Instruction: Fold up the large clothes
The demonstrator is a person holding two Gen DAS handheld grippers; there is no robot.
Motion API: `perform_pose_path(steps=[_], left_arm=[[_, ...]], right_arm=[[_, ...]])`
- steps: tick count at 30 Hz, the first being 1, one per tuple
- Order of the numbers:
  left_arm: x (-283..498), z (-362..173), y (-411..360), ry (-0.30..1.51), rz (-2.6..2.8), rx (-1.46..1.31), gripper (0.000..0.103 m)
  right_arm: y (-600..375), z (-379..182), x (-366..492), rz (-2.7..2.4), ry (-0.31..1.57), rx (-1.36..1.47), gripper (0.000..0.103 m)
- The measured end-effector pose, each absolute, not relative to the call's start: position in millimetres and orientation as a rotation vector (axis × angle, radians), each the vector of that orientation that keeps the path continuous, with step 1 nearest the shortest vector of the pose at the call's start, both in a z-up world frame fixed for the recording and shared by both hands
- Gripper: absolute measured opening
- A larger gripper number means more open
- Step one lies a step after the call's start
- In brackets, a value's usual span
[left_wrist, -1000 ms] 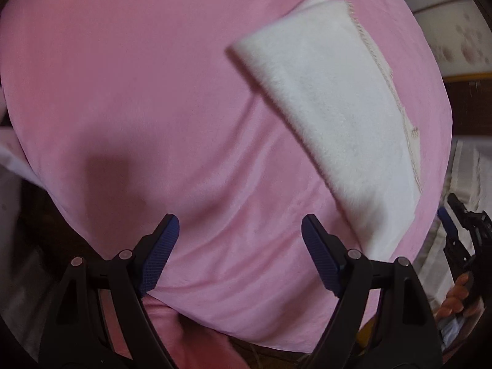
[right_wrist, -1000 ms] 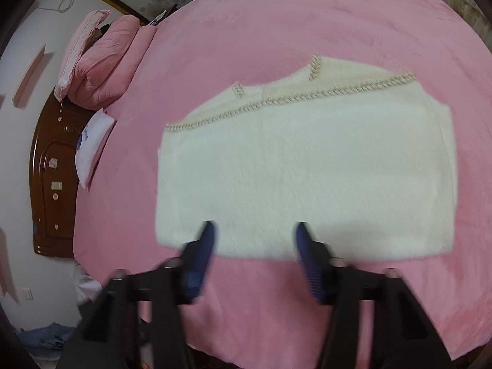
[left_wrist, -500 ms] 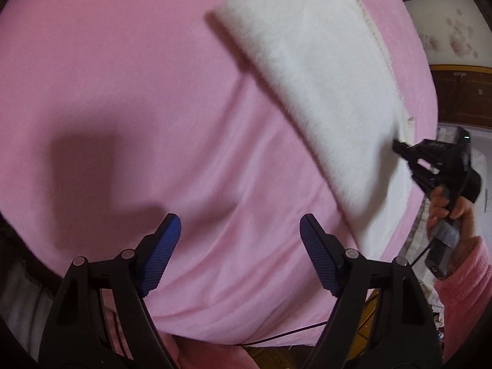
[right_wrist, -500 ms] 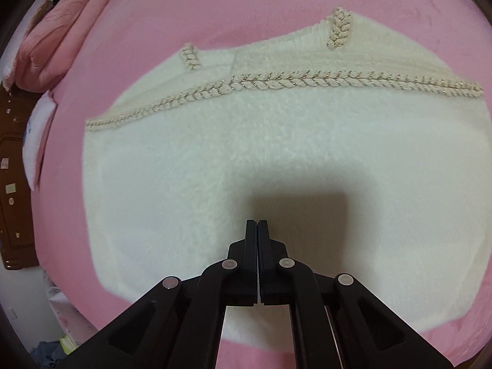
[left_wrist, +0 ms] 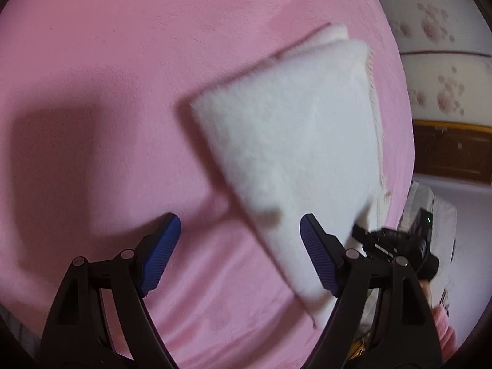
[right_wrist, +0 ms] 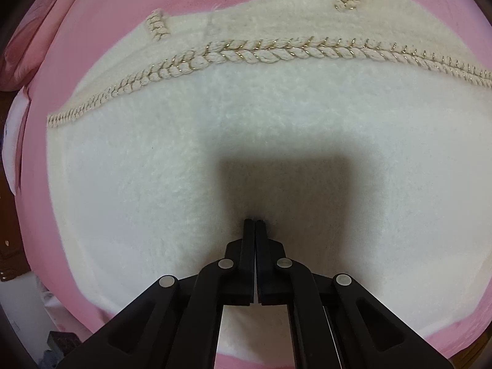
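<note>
Right tongs (right_wrist: pixel 255 222) are closed, their black tips pressed together into the fluffy surface of the folded white sweater (right_wrist: pixel 172 166); whether they pinch any fabric cannot be told. Left tongs (left_wrist: pixel 238 246) hang wide open above the pink blanket (left_wrist: pixel 123 61), blue pads (left_wrist: pixel 160 250) well apart and holding nothing, with the sweater's near corner just beside the right-hand pad. The sweater lies flat on the pink blanket in a neat rectangle, a braided cream trim (right_wrist: pixel 276 50) running along its far edge and two short braided pieces showing beyond it. Pink pillows (right_wrist: pixel 21 58) sit at the blanket's far left corner. A dark wooden panel (left_wrist: pixel 452 153) and floral wallpaper (left_wrist: pixel 436 30) stand past the bed.
</note>
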State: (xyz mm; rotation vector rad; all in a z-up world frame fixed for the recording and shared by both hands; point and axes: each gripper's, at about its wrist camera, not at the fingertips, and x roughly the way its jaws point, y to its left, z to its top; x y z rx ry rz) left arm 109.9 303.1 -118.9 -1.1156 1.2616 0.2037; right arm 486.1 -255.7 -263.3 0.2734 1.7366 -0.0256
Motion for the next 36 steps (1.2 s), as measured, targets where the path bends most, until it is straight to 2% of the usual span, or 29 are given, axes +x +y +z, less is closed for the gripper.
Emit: perform_pose_path(steps=[11, 13, 20, 22, 24, 27, 31, 36], left_arm=[[160, -128, 325, 1.089, 0.238, -1.064, 0.076], [171, -127, 323, 1.099, 0.29, -1.03, 0.064], [176, -108, 310, 1.148, 0.332, -0.93, 0.045], [176, -108, 310, 1.178, 0.292, -0.965, 0.029], [171, -102, 307, 1.148, 0.271, -0.97, 0.019], [170, -86, 296, 1.114, 0.273, -0.897, 0.016], [174, -44, 261, 1.088, 0.272, -0.615, 0.012], [166, 9, 214, 0.988, 0.179, -0.388, 0.01]], right_arm=[[-270, -252, 503, 0.003, 1.798, 0.281, 0.0], [-277, -251, 505, -0.004, 1.815, 0.278, 0.0], [-288, -241, 517, -0.06, 1.854, 0.288, 0.0], [-289, -236, 519, -0.072, 1.857, 0.285, 0.0], [-290, -229, 523, -0.084, 1.855, 0.285, 0.0], [-288, -220, 519, -0.094, 1.845, 0.277, 0.0], [-293, -200, 508, -0.089, 1.803, 0.293, 0.0], [-320, -177, 495, -0.046, 1.727, 0.438, 0.0]])
